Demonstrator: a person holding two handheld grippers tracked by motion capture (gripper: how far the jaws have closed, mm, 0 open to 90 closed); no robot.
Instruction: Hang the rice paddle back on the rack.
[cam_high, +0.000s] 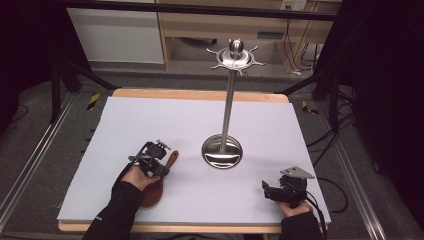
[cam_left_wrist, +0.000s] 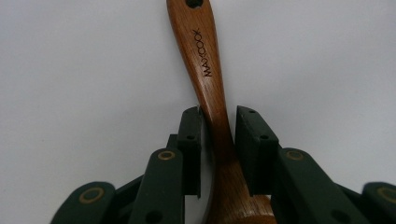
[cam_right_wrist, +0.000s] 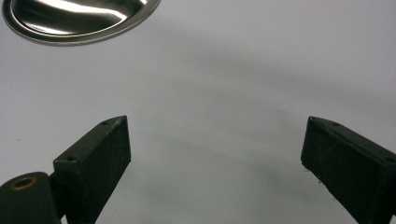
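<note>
Wooden spoon (cam_left_wrist: 205, 70), one; steel stand (cam_high: 228, 107), one

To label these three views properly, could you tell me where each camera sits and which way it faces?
High view: above the person's side, looking forward and down on the table; forearms and both grippers show.
Left gripper view: along the left gripper, jaws around the wooden spoon handle.
Right gripper view: along the open right gripper.
Shared: stand base, high and right gripper views.

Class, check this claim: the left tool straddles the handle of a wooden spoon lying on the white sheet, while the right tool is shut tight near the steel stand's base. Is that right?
Not quite. The right tool is wide open with nothing between its jaws, as the right gripper view shows. The rest holds: the left tool straddles the wooden spoon handle on the white sheet, near the steel stand.
</note>
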